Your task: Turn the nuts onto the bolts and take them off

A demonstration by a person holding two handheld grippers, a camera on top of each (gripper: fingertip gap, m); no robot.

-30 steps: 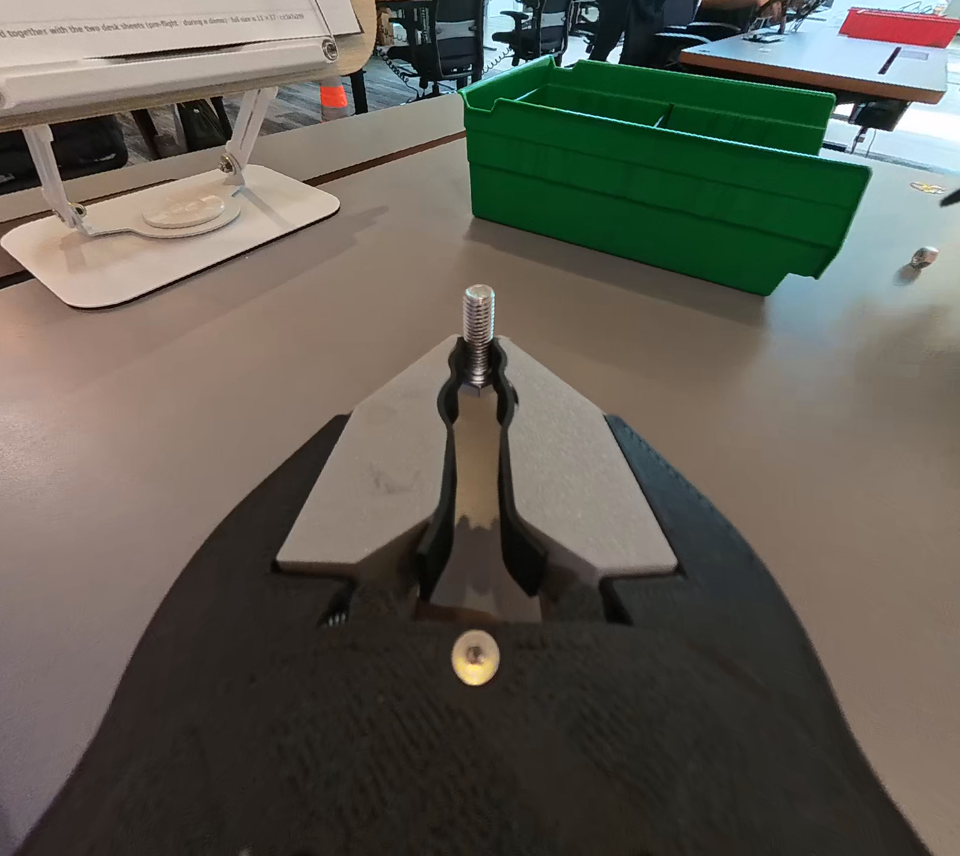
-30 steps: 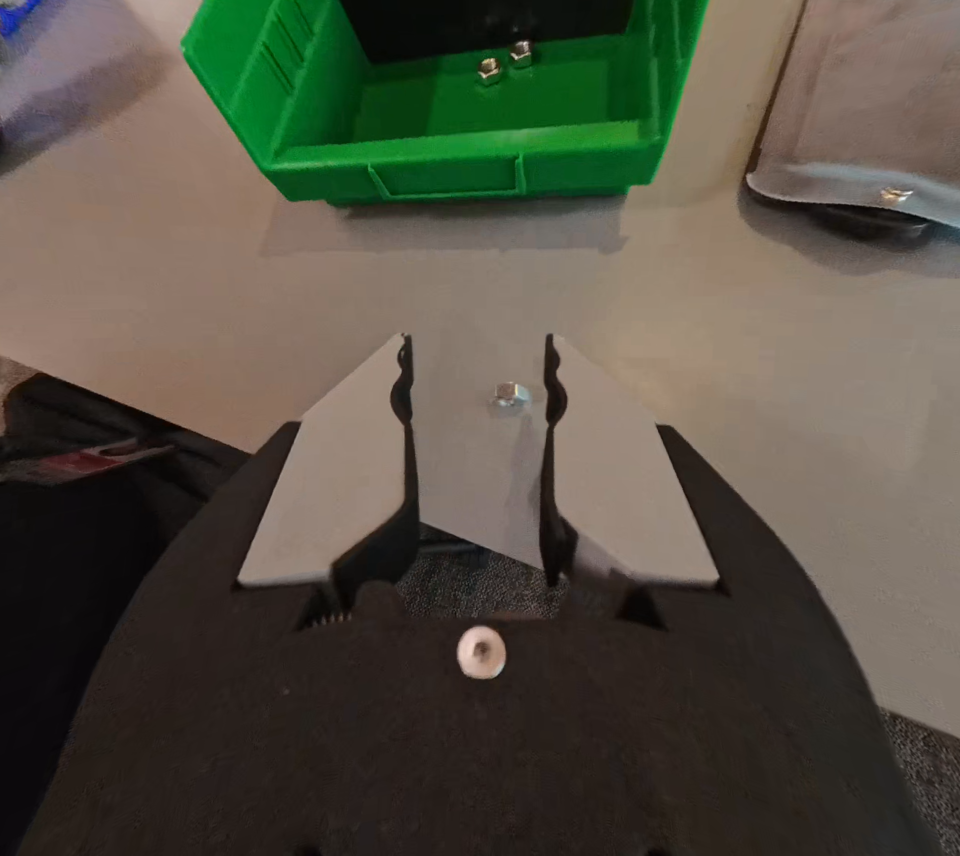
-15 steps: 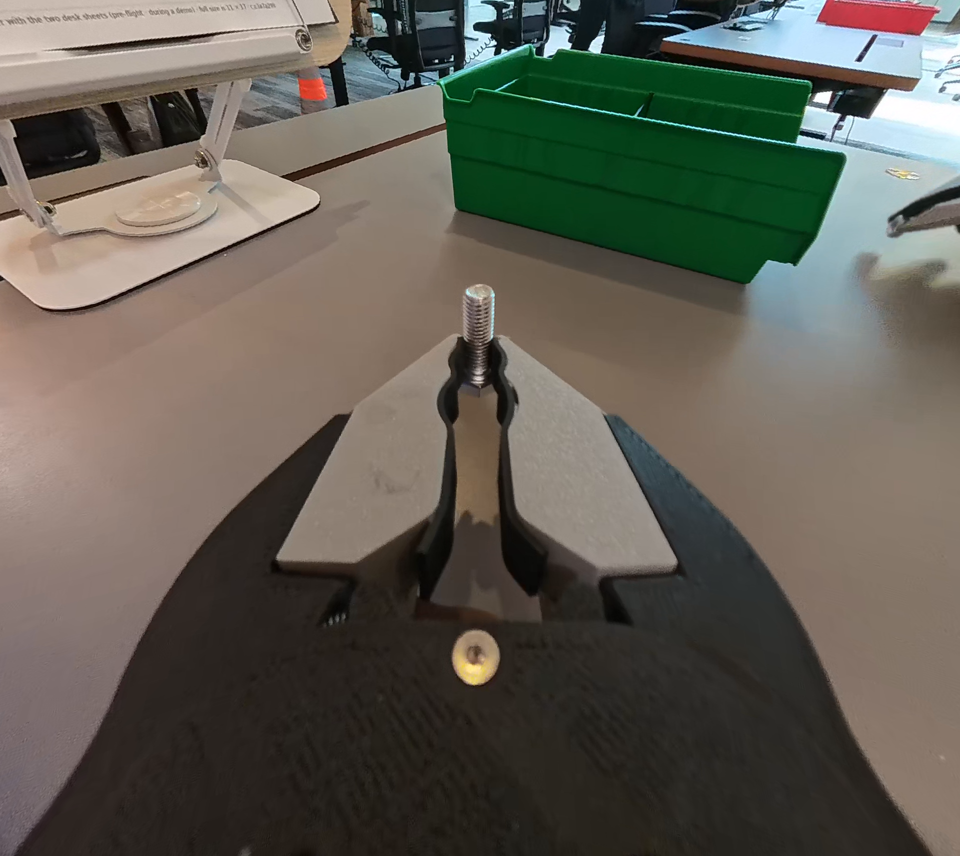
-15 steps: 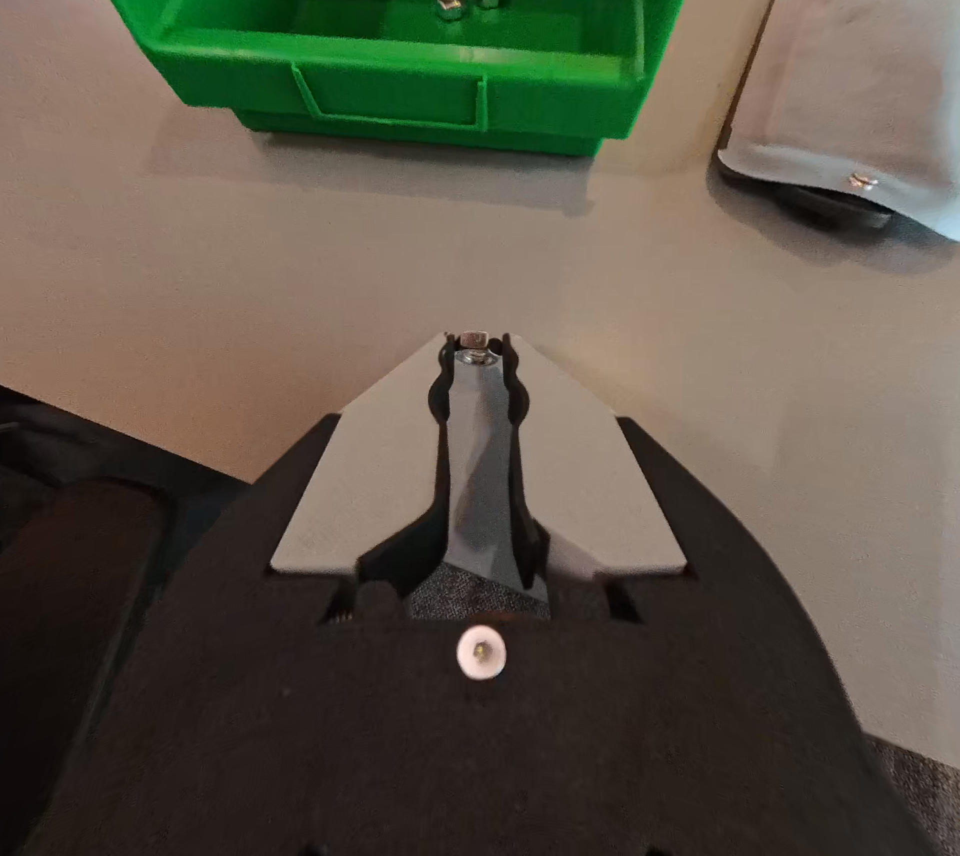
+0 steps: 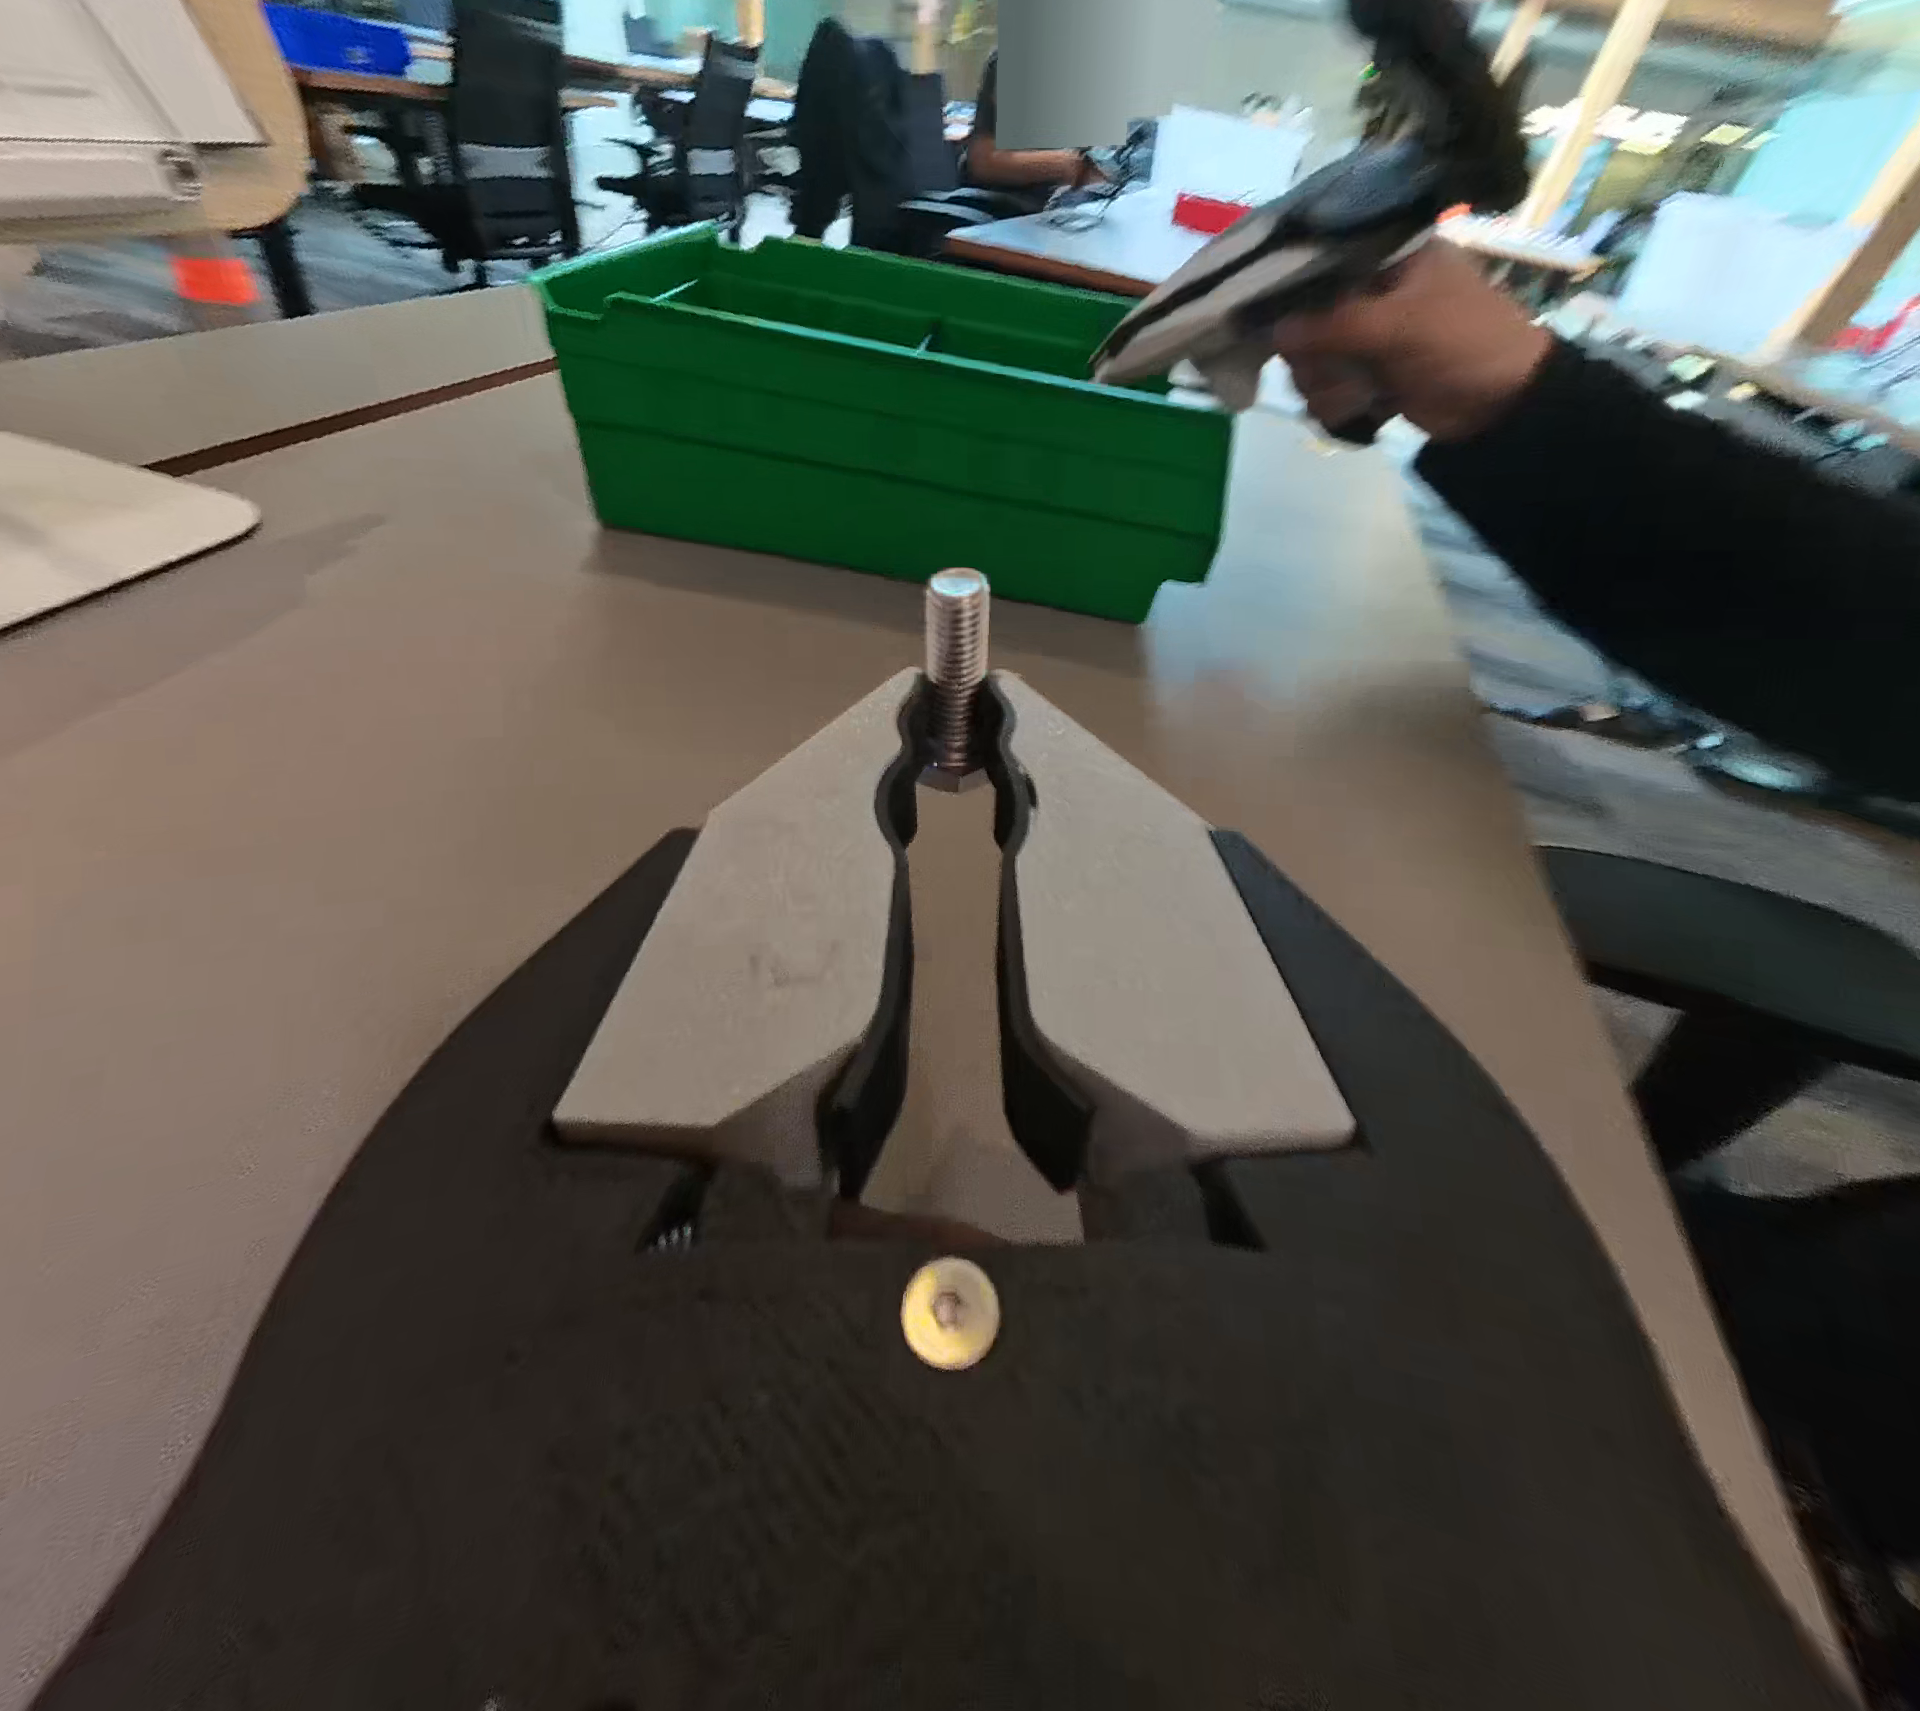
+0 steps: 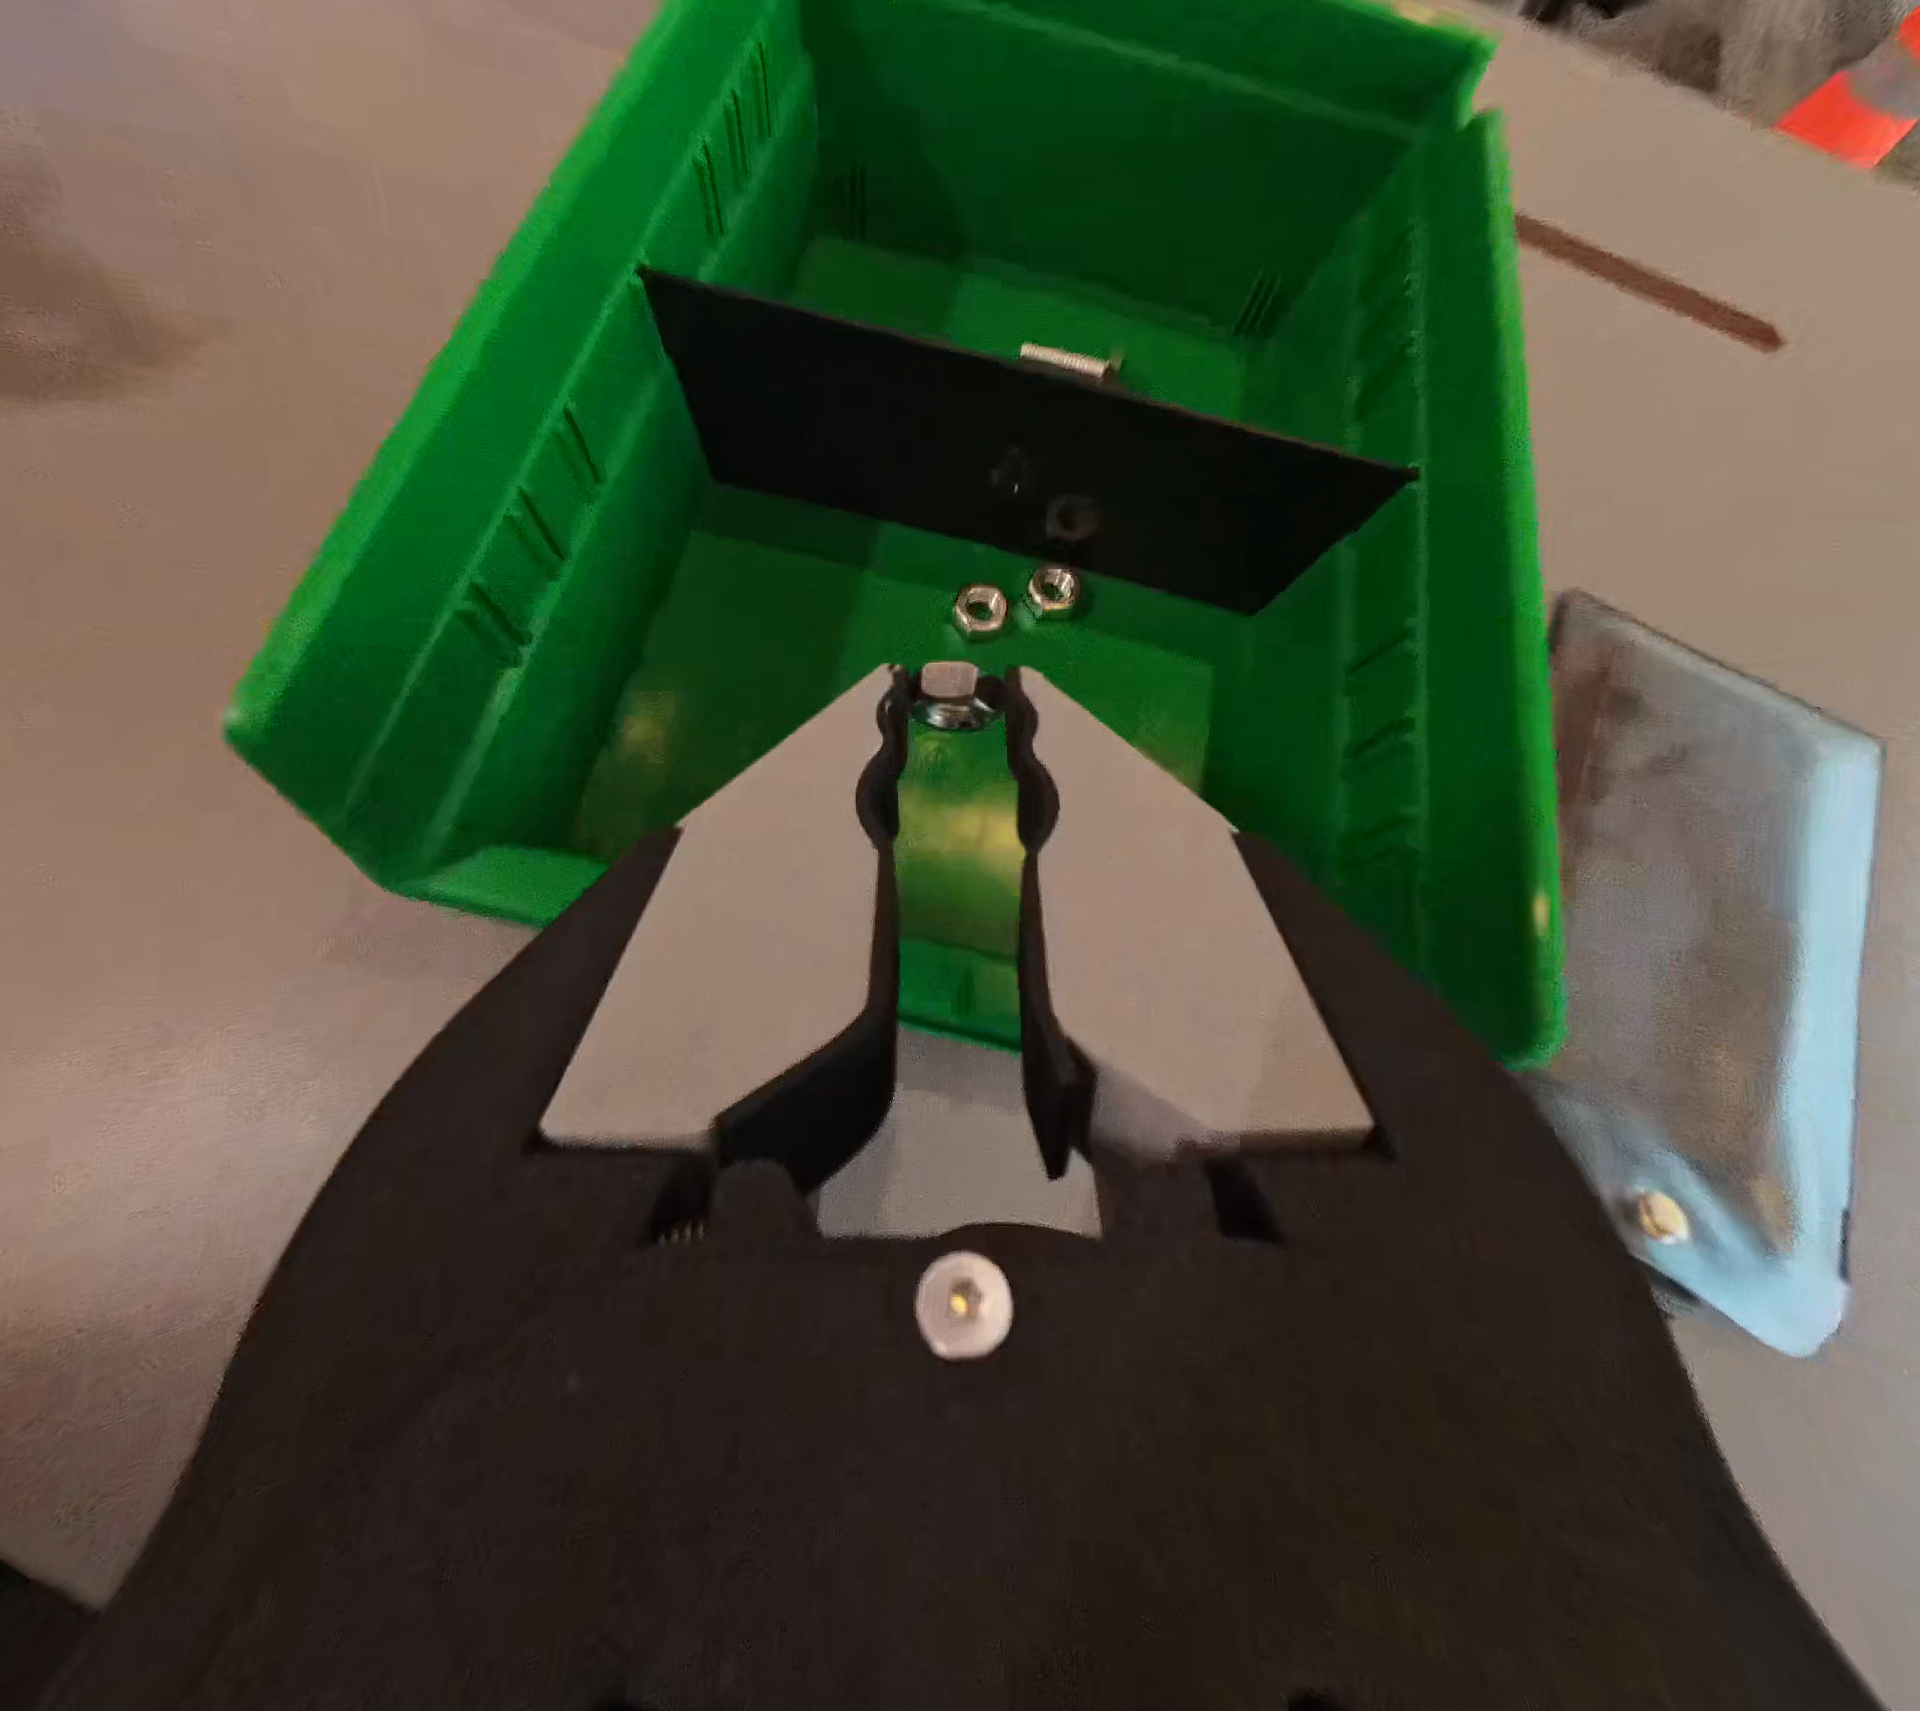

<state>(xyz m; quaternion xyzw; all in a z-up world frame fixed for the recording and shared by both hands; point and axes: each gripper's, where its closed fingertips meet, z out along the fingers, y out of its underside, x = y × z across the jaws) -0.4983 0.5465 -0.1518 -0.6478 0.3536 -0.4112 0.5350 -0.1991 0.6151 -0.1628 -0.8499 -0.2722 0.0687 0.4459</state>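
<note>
My left gripper (image 5: 957, 731) is shut on a steel bolt (image 5: 957, 638), held by its head with the bare threaded shank pointing forward over the grey table. My right gripper (image 6: 953, 693) is shut on a small steel nut (image 6: 951, 687) and hangs above the near compartment of the green bin (image 6: 499, 581). Two loose nuts (image 6: 1016, 599) lie on that compartment's floor. Another bolt (image 6: 1070, 360) lies in the far compartment, behind the black divider (image 6: 883, 425). In the left wrist view the right gripper (image 5: 1117, 357) shows in a hand, above the bin's right end (image 5: 894, 456).
A white document stand (image 5: 104, 518) stands at the far left of the table. A grey-blue pouch (image 6: 1714, 986) with a nut on it (image 6: 1657, 1214) lies right of the bin. Office chairs, desks and a seated person are behind. The gap from one gripper's tips to the other's is roughly 30 cm. Between my right fingertips and the grey-blue pouch (image 6: 1714, 986) there is roughly 25 cm.
My right gripper closed on the nut lying on the table, lifted it and carried it over the bin's near compartment. My left gripper kept its hold on the bolt and swung a little.
</note>
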